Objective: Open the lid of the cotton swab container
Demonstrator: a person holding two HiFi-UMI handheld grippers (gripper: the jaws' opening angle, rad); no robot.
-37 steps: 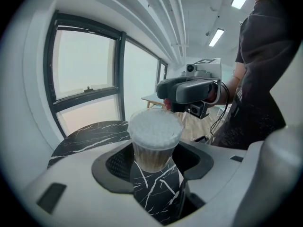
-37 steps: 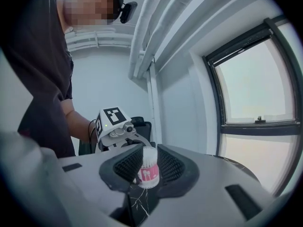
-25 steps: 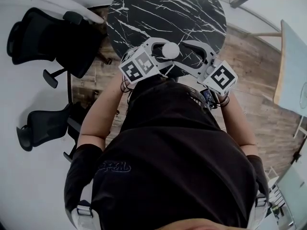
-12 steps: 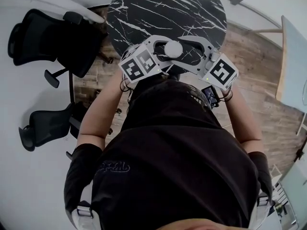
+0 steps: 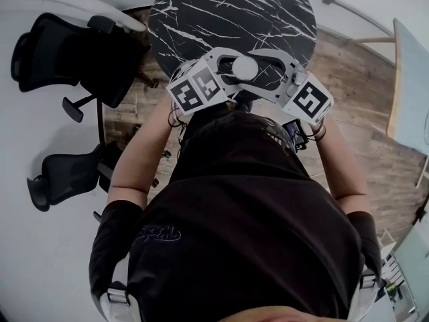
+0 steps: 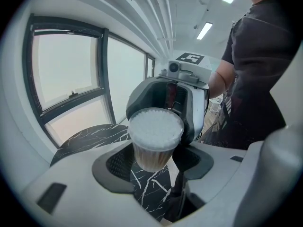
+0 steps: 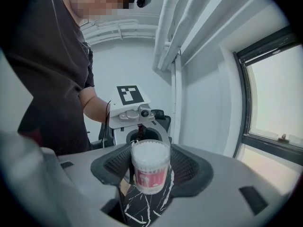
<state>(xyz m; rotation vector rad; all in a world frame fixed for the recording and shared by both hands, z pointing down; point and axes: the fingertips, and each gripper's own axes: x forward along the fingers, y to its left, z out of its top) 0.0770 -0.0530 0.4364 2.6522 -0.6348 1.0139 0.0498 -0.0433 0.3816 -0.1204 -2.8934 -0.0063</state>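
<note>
You are holding cotton swab container (image 5: 244, 68) upright over desk (image 5: 221, 12), upper centre of head view. Left claw (image 6: 154, 162) is pinching its lower body. Right claw (image 7: 150, 171) is straddling it from opposite side, spread wide, pads apparently clear. Lid end is pointing up, above left pads.

Left tool (image 5: 231, 72) clamped, right tool (image 5: 263, 71) spread wide, tips facing.

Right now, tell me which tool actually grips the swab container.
The left tool: its jaws clamp the container by its lower body. The right tool only stands wide open round the top, without pressing.
</note>
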